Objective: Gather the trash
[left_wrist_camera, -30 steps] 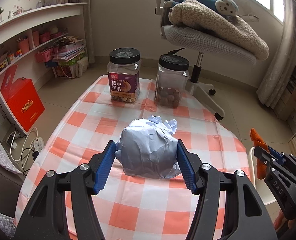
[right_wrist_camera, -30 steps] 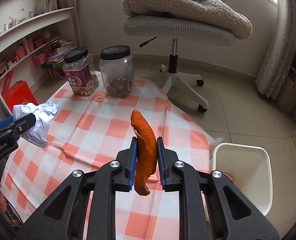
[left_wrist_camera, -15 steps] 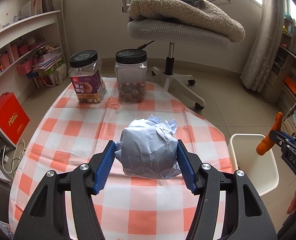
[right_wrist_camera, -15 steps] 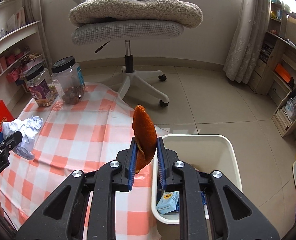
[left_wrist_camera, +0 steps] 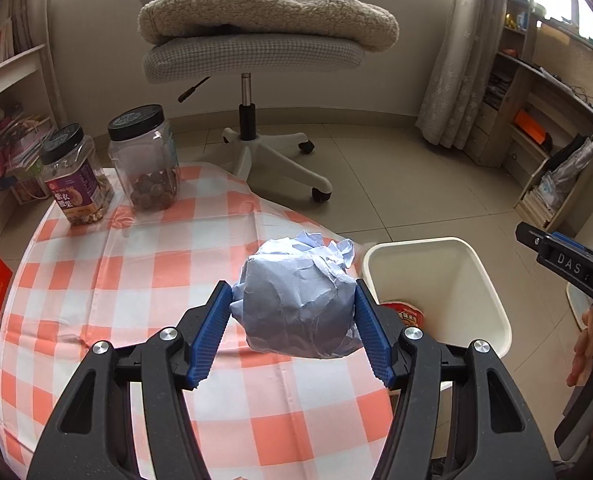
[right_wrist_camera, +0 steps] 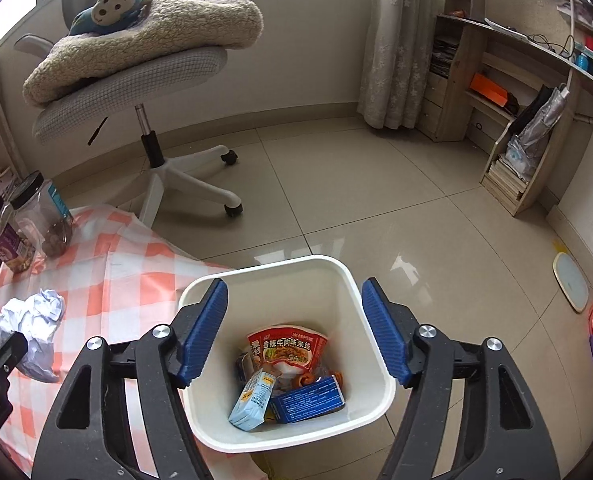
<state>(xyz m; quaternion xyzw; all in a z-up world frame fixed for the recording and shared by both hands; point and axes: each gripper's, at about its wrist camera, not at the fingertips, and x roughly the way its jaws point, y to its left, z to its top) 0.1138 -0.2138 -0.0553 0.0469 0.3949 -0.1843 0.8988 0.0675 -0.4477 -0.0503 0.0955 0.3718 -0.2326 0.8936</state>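
The left tool (left_wrist_camera: 294,334) is clamped on a crumpled ball of pale blue paper (left_wrist_camera: 298,304), its blue pads pressing the ball from both sides and holding it above the right part of the counter (left_wrist_camera: 136,280), which wears an orange-and-white checked cloth. From the right wrist view the same paper ball (right_wrist_camera: 32,320) shows at the left edge, above the cloth and just beside the bin.

The right tool (right_wrist_camera: 294,334) hangs with its fingers wide apart and nothing between them, directly over the white bin (right_wrist_camera: 352,288). The bin (left_wrist_camera: 492,304) stands on the floor against the right edge of the counter. Inside it lie a red noodle packet (right_wrist_camera: 286,346), a small light blue carton (right_wrist_camera: 252,402), a dark blue box (right_wrist_camera: 308,398) and a bit of orange peel (right_wrist_camera: 306,380) tucked among them.

At the far left of the counter stand two clear jars with black lids, side by side: one with a purple label (left_wrist_camera: 78,182) and one holding brown nuts (left_wrist_camera: 146,160). Beyond the counter, on the tiled floor, is a swivel chair (left_wrist_camera: 252,56) with a fleece blanket (left_wrist_camera: 268,10) and a blue monkey toy (right_wrist_camera: 112,2) piled on its seat.
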